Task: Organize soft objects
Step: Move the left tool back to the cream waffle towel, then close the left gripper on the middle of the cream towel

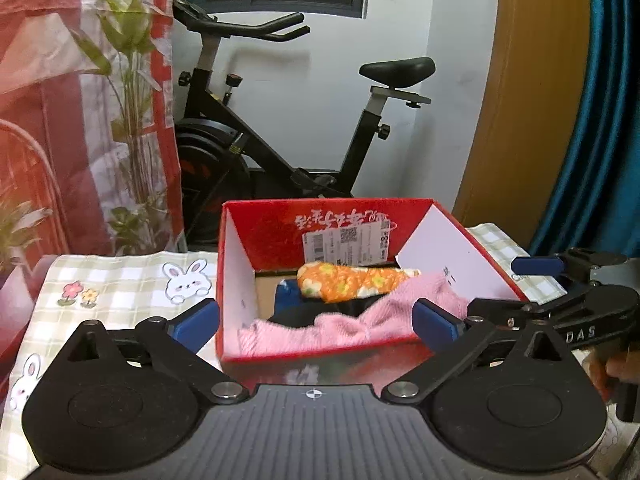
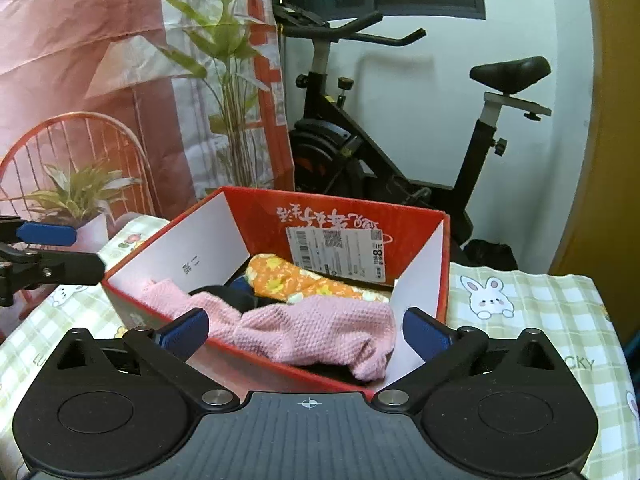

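A red cardboard box [image 1: 276, 220] [image 2: 256, 208] with white inner side walls stands open on the table. A pink knitted cloth [image 1: 360, 328] [image 2: 312, 332] lies inside it, draped over the near rim. Behind it lie an orange flowered cloth [image 1: 348, 282] [image 2: 280, 278] and a dark item [image 1: 304, 312] [image 2: 228, 294]. My left gripper [image 1: 316, 322] is open, its blue pads either side of the box's near wall and apart from the pink cloth. My right gripper [image 2: 306, 330] is open too, with the pink cloth lying loose between its pads, not pinched.
A checked tablecloth with rabbits [image 1: 120, 288] [image 2: 520, 300] covers the table. An exercise bike [image 1: 280, 140] [image 2: 400, 152] stands behind the box. Leafy plants [image 1: 128, 80] [image 2: 76, 196] and a red wire chair [image 2: 80, 128] are at the left. A blue curtain [image 1: 592, 120] hangs at the right.
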A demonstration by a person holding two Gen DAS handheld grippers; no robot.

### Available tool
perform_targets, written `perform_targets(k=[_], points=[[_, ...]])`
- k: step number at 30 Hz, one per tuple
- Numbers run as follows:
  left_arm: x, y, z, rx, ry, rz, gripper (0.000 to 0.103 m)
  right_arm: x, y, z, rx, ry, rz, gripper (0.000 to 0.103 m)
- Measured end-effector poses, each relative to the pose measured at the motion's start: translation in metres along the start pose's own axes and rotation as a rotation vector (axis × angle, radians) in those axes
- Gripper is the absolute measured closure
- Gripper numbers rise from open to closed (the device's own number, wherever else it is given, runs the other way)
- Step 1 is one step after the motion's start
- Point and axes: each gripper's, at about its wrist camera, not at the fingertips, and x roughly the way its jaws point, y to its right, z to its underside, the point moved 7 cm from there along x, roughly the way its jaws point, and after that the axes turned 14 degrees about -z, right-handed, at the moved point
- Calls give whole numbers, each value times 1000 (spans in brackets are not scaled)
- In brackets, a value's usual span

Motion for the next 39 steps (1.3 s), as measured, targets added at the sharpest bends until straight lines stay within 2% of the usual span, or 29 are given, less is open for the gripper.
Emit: perform_targets(k=[4,10,13,17,20,23,27,31,39], points=[[-14,-3,19,4,-2,-2,0,-9,-7,15,-9,13,-14,1],[-23,-3,57,25,-46,6,0,-24,-23,42,-33,16,-50,2],[-29,-3,77,30,-49,18,1,-32,-33,57,-14,10,-73,9],[-30,-7,103,8,-89,45,6,-36,-49,88,-10,-40,-103,25],[-28,-13,121,-18,-134,56,12,-37,-58,110,27,-81,-127,32],[-28,-16,136,-45,-162,63,19,-40,-68,130,48,-115,-143,44],[-26,-15,149,-83,-192,90,32,-38,-76,149,80,-163,-169,57],[-17,-12,158,-92,-219,79,38,-30,-70,158,130,-179,-150,57],[-8,-9,163,-85,-226,53,38,-9,-55,163,201,-175,-119,57]])
